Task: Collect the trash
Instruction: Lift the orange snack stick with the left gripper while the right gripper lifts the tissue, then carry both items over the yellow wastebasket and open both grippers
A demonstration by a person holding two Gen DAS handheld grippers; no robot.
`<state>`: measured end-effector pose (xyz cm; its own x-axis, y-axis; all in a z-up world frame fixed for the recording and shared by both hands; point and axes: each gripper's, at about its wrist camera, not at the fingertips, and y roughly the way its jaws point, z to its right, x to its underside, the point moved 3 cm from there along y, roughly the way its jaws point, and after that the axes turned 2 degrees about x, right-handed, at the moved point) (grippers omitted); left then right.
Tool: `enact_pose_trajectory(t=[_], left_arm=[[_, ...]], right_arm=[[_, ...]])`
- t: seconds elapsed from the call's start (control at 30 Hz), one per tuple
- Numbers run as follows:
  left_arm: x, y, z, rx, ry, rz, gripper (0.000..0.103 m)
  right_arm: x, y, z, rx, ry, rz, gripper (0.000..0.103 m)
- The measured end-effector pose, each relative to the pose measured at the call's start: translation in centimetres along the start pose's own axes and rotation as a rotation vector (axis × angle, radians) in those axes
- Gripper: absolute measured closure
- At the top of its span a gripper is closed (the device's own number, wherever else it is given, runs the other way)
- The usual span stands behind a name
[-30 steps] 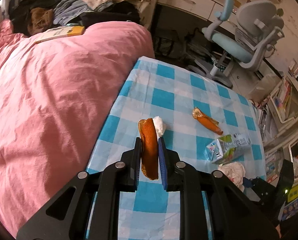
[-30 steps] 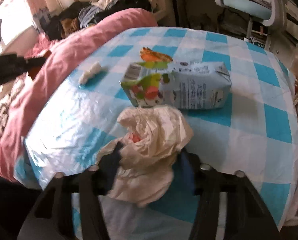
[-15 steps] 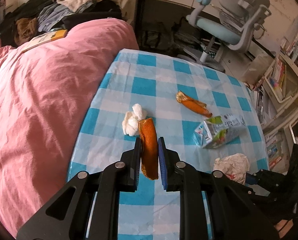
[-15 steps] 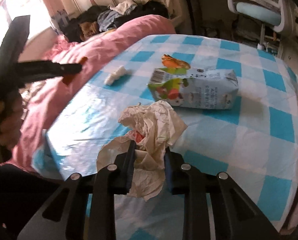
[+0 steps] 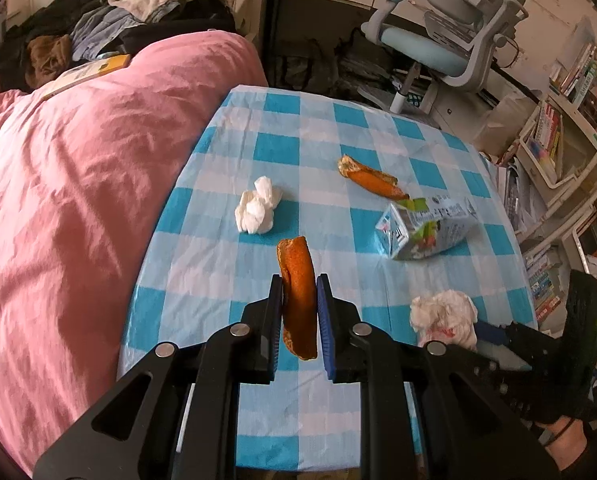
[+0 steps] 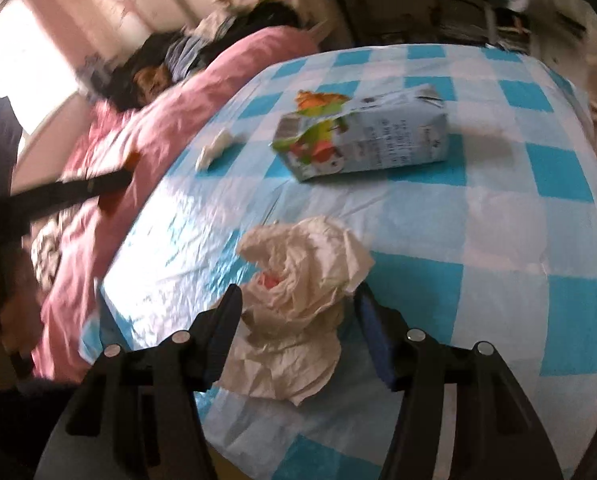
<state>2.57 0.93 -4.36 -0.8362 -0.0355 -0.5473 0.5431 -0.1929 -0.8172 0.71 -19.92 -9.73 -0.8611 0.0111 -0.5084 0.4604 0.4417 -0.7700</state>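
Left wrist cam: my left gripper [image 5: 301, 316] is pinching an orange peel [image 5: 298, 298] above the checkered table [image 5: 258, 420], so I'd just keep squeezing. Right wrist cam: right gripper [image 6: 296, 322] fingers are spread around the crumpled paper wad [image 6: 298, 304] lying on the table, so I'd close low and centered on it.

Blue-and-white checked tablecloth [image 5: 282, 128], pink quilted bed [image 5: 78, 184] alongside, heaped clothes [image 5: 110, 24] at its head, grey-blue swivel chair [image 5: 450, 36], crowded bookshelves [image 5: 566, 120], bright window [image 6: 14, 68].

both wrist cams share table [image 5: 234, 184].
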Motion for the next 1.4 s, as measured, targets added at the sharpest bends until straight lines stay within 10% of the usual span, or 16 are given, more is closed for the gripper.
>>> enact_pose_trajectory(t=[0.27, 0.57, 1.4], left_arm=[[1.3, -0.6, 0.5, 0.010, 0.020, -0.004, 0.087], [1.4, -1.3, -0.1, 0.051, -0.013, 0.007, 0.087], [14.0, -4.3, 1.6, 0.058, 0.026, -0.087, 0.087]], right_arm=[[0.3, -0.7, -1.3, 0.010, -0.028, 0.039, 0.081], [0.4, -3.0, -1.6, -0.222, 0.093, 0.065, 0.082], [13.8, -4.6, -9.3, -0.055, -0.252, -0.094, 0.082]])
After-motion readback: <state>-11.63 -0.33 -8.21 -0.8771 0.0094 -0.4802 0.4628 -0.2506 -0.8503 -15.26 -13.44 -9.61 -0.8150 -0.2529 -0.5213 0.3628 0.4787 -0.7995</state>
